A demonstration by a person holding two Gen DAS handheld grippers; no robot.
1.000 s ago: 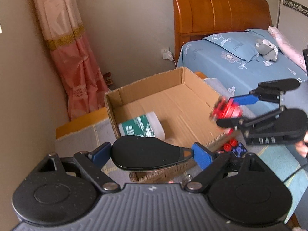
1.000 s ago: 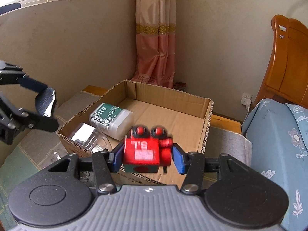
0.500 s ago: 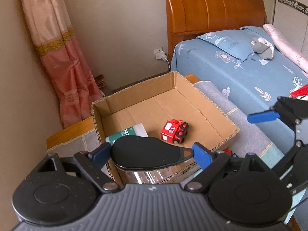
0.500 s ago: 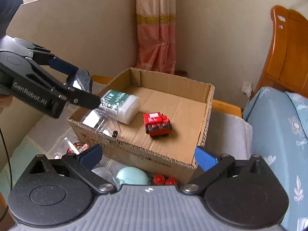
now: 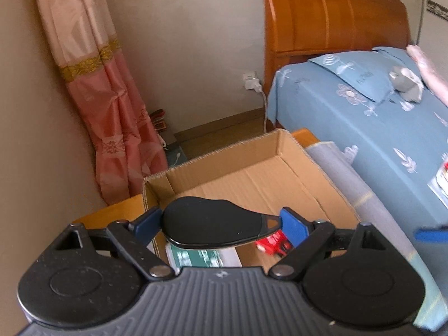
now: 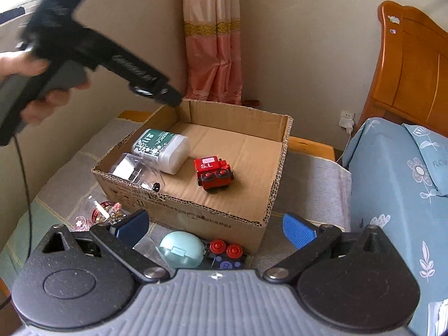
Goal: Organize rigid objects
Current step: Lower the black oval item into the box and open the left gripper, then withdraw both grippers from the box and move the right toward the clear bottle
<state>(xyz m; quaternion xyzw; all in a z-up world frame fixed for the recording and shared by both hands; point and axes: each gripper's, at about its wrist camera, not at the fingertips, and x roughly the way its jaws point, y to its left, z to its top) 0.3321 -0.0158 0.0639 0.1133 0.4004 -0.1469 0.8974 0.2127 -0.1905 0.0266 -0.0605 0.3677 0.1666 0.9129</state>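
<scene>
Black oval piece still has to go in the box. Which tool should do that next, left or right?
Left. The left tool already grips the black oval piece above the cardboard box. The right tool is open and empty, hanging over loose items outside the box.

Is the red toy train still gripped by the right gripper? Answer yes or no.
No: the red toy train lies on the cardboard box floor, and the right gripper stands open and empty.

one cardboard box (image 6: 221,218), two toy trains (image 6: 214,172)

Pink curtain (image 5: 109,106) w/ gold band in corner. Wood headboard (image 5: 336,19) behind blue floral bedding (image 5: 378,140). Wall charger (image 5: 252,82) plugged in btwn curtain & bed.
</scene>
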